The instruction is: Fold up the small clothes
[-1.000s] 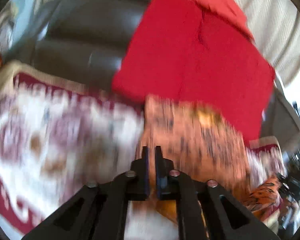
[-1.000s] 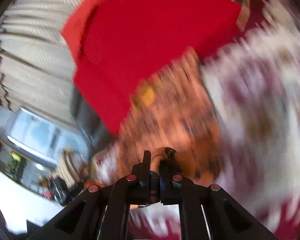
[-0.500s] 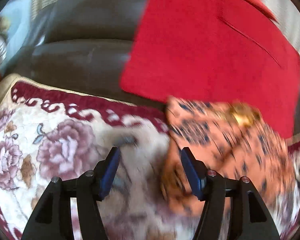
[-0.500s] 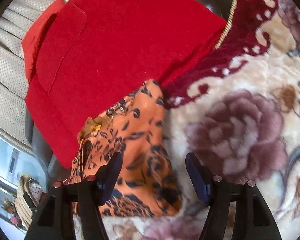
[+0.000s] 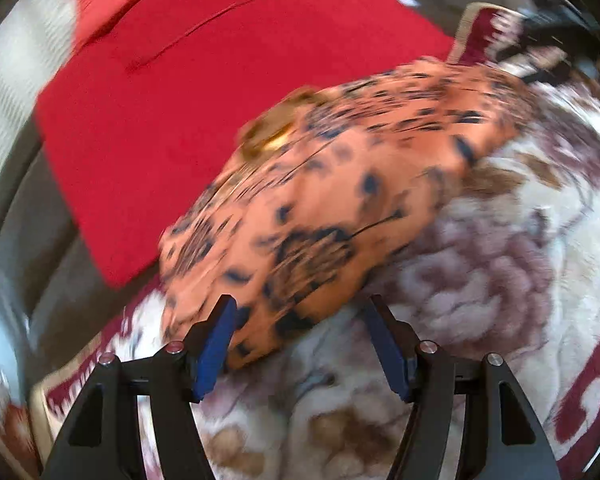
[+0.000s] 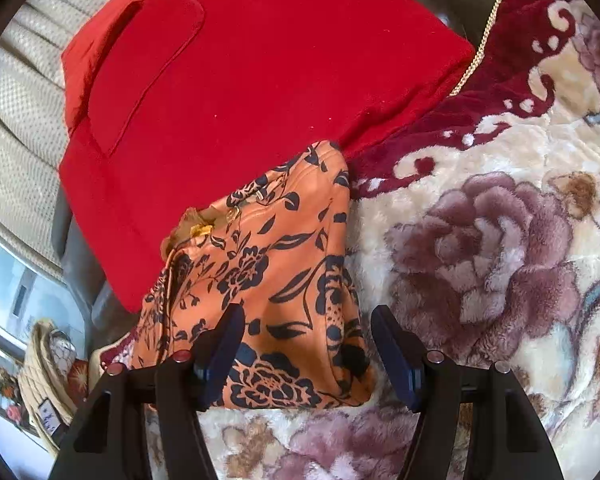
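Our left tongs [image 5: 300,344] and right tongs [image 6: 306,350] are both spread wide, pinching nothing. The orange garment [image 6: 268,292] with its dark flower print lies folded on the flowered blanket [image 6: 492,248] — its near edge between the right tongs' fingers, its far corner lapping onto the red cloth [image 6: 260,72]. In our left view the garment [image 5: 340,200] is blurred, just beyond the blue pads [image 5: 214,350].

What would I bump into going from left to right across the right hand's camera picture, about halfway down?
Cream ribbed fabric → red cloth → orange flowered garment → flowered blanket.
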